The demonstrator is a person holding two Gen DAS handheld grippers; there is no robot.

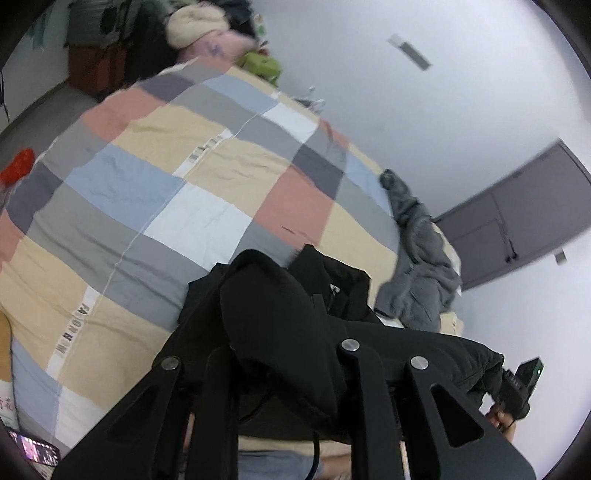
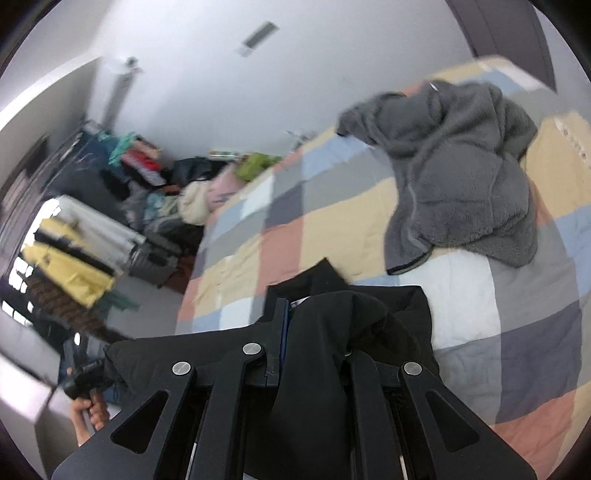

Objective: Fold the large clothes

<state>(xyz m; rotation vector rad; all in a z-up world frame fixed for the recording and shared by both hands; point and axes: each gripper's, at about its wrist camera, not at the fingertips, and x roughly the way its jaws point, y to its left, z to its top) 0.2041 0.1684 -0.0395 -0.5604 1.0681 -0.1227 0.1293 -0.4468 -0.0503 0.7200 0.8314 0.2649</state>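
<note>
A black garment (image 1: 280,306) hangs bunched between both grippers above a bed with a checked cover (image 1: 155,192). My left gripper (image 1: 284,354) is shut on one end of it; the cloth drapes over and hides the fingertips. My right gripper (image 2: 314,332) is shut on the other end (image 2: 354,325), with one finger (image 2: 280,332) showing beside the cloth. In the left wrist view the right hand and its gripper handle (image 1: 517,387) show at the lower right. In the right wrist view the left hand (image 2: 88,402) shows at the lower left.
A grey fleece jacket (image 2: 458,177) lies crumpled on the bed's far side (image 1: 417,258). Pillows and clothes (image 1: 207,33) are piled at the bed's head. A clothes rack with hanging jackets (image 2: 74,251) stands beside the bed. A phone (image 1: 37,450) lies at the bed's edge.
</note>
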